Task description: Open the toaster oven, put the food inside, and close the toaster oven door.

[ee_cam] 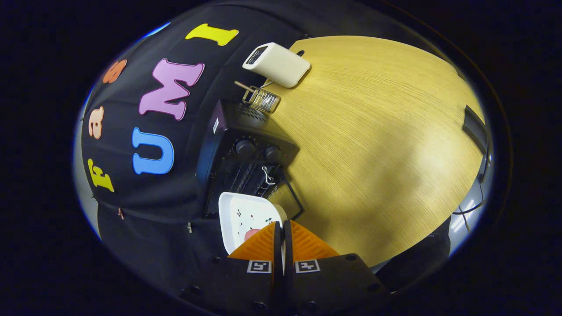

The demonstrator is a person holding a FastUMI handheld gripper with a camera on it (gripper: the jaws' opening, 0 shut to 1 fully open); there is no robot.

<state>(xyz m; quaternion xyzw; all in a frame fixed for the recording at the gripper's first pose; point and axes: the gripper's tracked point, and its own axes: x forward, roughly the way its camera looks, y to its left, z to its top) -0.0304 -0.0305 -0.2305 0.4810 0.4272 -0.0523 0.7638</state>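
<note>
Gripper (282, 228) held the rim of a white plate (243, 215): both fingers were pressed nearly together on the plate's near edge, only a thin slit between them, the ribbed pads flanking the rim. Fingers wedge-shaped, with fine parallel ridges; a square printed marker sat on the base of each.

Plate: square with rounded corners, shallow raised rim, smooth glossy surface, small dark speckled print on its face. It was tilted, seen at an angle, and reached from the fingertips toward the oven mouth. A small pinkish piece of food (251, 233) lay on it, just beside the left finger, partly hidden by it; shape could not be made out.

Toaster oven (237, 149): just ahead of the fingers, beyond the plate. Boxy, dark matte casing, vent slots on top, two round knobs (259, 150) on the control panel. Door (287, 199) was open and let down toward the gripper, a dark frame with a clear pane through which the table showed. Wire rack bars were visible in the cavity, along with a bent metal wire handle (267, 174).

Table (373, 145): light wood grain, matte, rounded edge, spreading ahead and to the right of the fingers.

Beyond the oven: a small clear ribbed glass holder (262, 99) with a wooden stick (244, 85) jutting from it, and farther on a cream-coloured, rounded box-shaped appliance (277, 64) with a dark end face.
</note>
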